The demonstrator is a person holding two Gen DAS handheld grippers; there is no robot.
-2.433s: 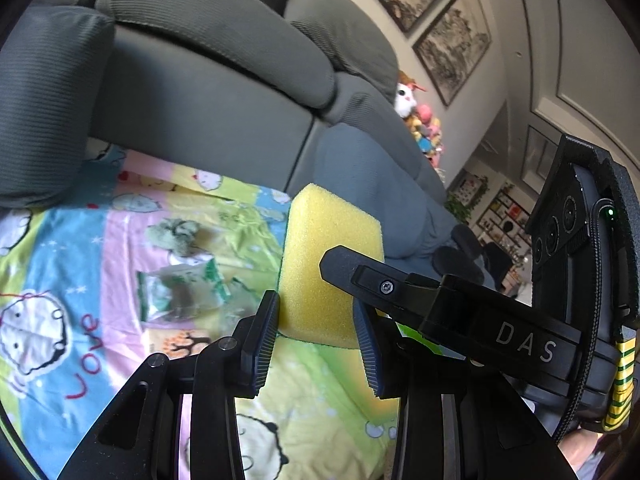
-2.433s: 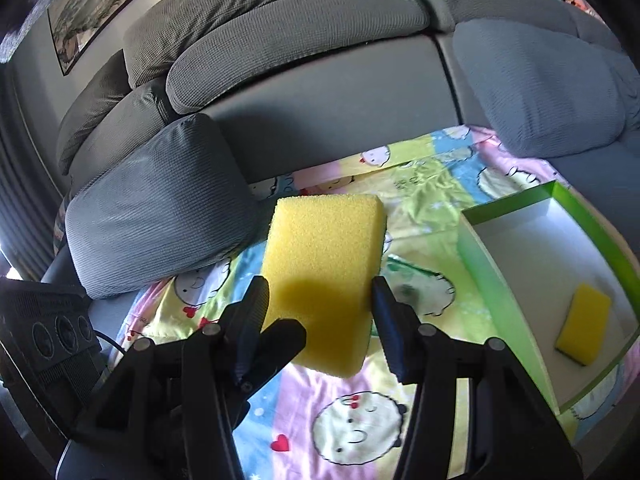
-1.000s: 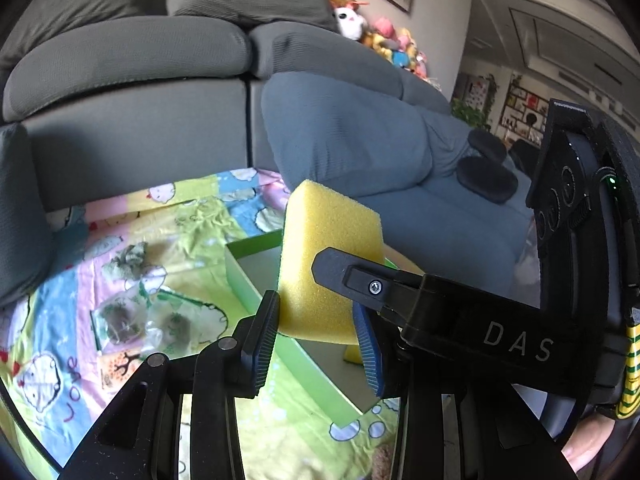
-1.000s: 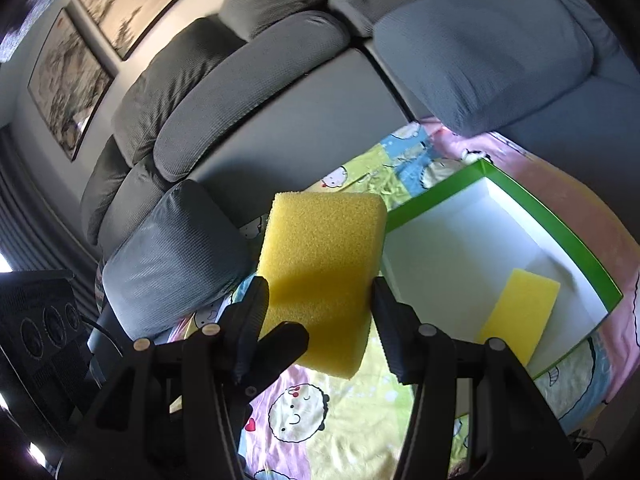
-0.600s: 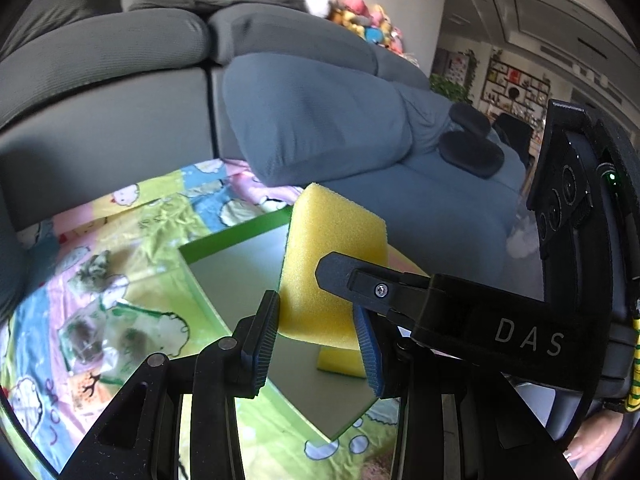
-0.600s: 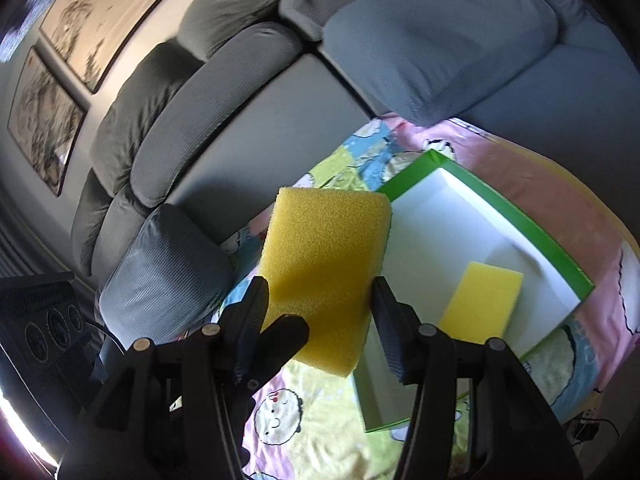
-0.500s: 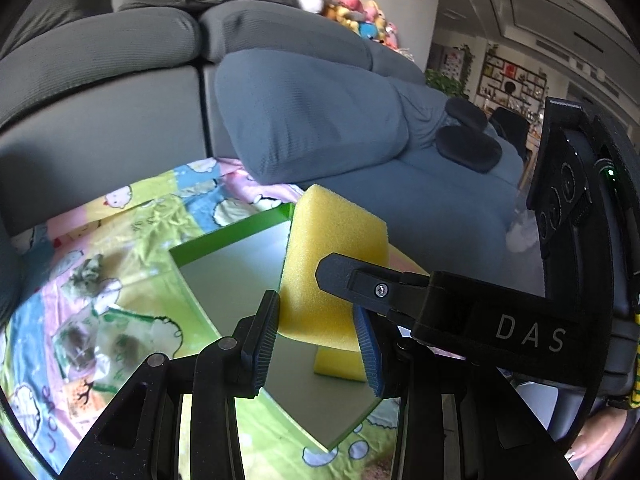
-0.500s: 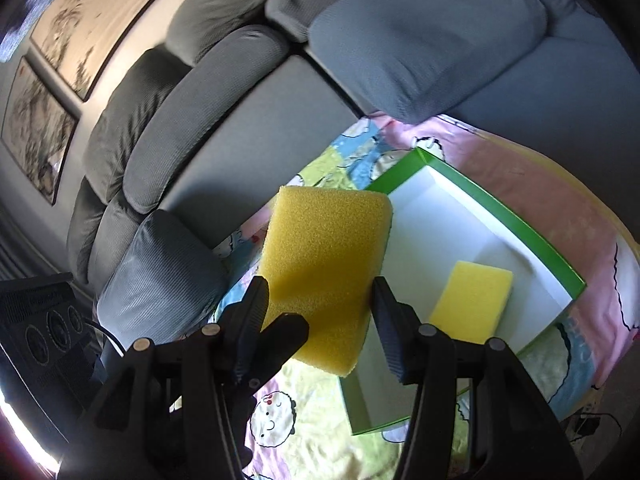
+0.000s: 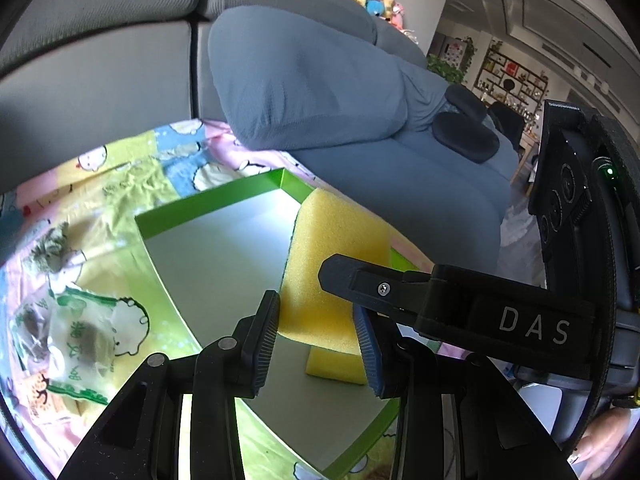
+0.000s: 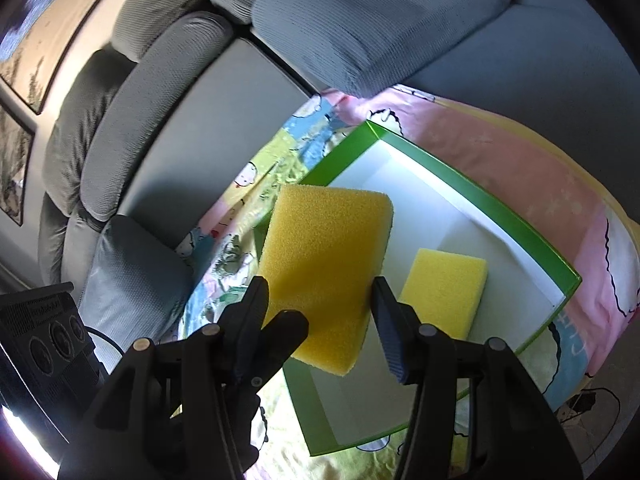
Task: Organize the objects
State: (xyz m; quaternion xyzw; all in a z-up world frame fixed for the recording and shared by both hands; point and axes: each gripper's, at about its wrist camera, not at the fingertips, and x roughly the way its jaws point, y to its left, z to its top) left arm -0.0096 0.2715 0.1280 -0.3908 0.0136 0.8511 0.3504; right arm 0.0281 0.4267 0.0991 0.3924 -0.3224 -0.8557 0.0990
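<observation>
- Left wrist view: the left tool (image 9: 316, 320) is clenching a yellow sponge (image 9: 336, 264) across its thin side, both pads pressing into the foam.
- The right tool (image 10: 320, 300) is grasping the same sponge across its wider face (so one sponge is being carried by two tools at once).
- The sponge is hanging in the air just ahead of the tool tips, over the near part of the green-rimmed box (image 10: 480, 196), which is lying on the cartoon blanket (image 9: 120, 176) on the sofa seat.
- A second sponge (image 10: 444, 288) is already lying flat on the box floor, below and slightly right of the right tool.
- Some clear packets (image 9: 72, 336) are lying on the blanket outside the box, off to the left of the left tool.
- The step in hand, as I am reading it, is lowering the sponge into the box. Both tools should be sinking together so the foam is not twisting.
- I would be aiming for the bare white floor on the left-tool side of the resting sponge, keeping the fingers clear of the green wall.
- Both tools should be letting go only once the foam is touching the floor, and together; otherwise it may be springing or tipping onto its neighbour.
</observation>
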